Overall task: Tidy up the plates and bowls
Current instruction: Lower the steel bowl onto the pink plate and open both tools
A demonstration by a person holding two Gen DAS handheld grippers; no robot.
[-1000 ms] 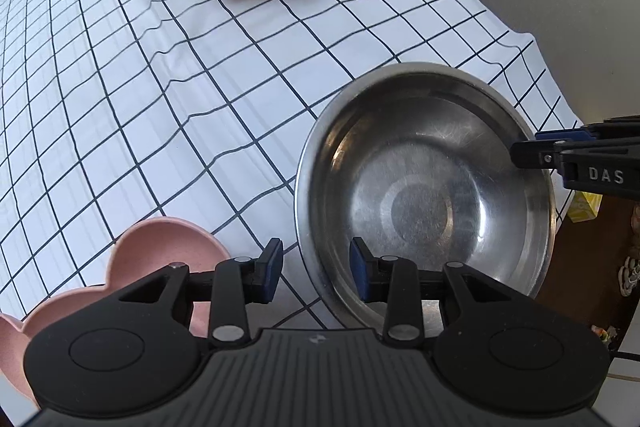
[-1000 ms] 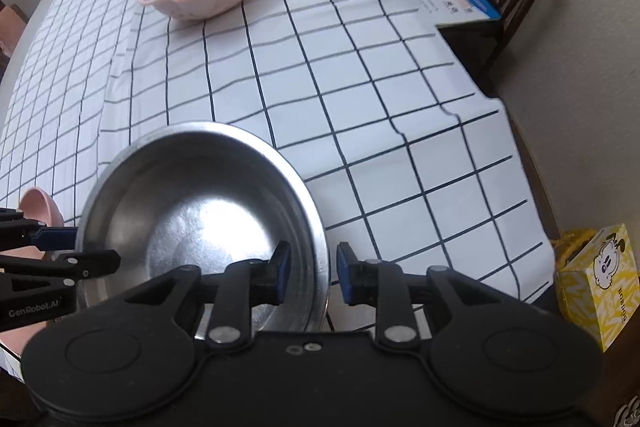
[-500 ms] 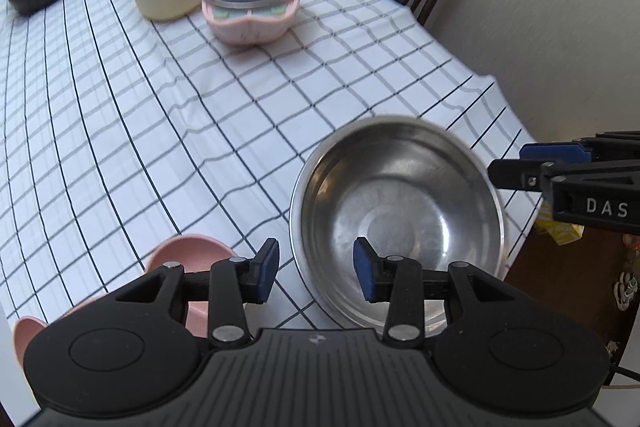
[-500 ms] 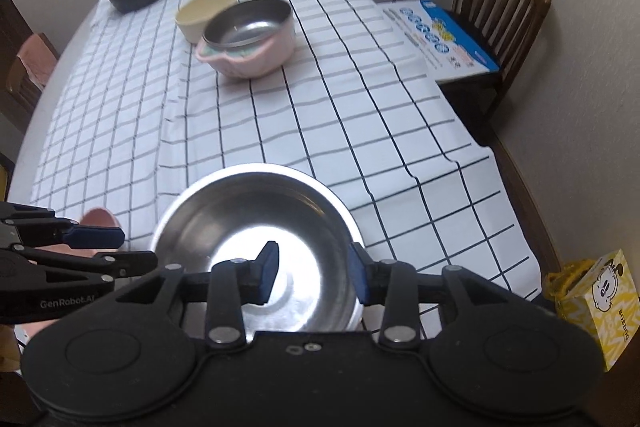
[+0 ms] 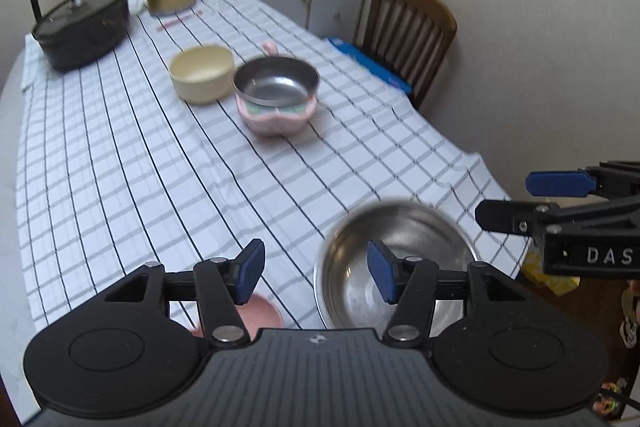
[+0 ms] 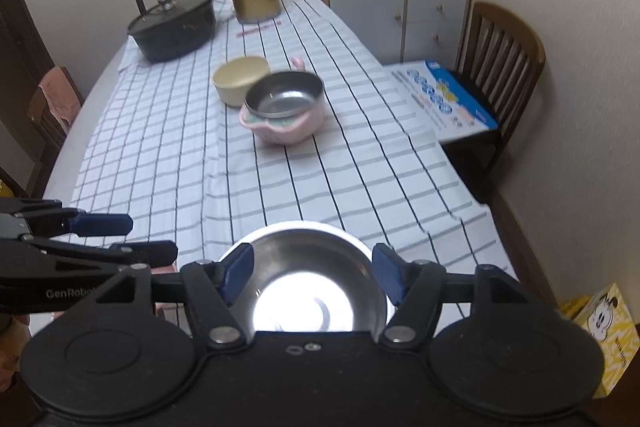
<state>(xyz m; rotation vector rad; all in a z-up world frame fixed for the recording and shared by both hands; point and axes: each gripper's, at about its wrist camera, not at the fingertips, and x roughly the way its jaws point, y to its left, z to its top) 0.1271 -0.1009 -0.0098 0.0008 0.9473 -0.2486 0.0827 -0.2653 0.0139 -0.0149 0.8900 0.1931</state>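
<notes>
Standing well above the wide shallow stainless-steel bowl [image 6: 308, 275] at the checked-cloth counter's [image 6: 248, 163] near edge, left tongs [image 5: 316, 271] and right tongs [image 6: 312, 275], jaws just opened and empty, should grip opposite rims evenly before lifting.

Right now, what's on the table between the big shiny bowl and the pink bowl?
Nothing: only bare checked tablecloth lies between the big steel bowl and the pink bowl, clearest in the right wrist view.
</notes>
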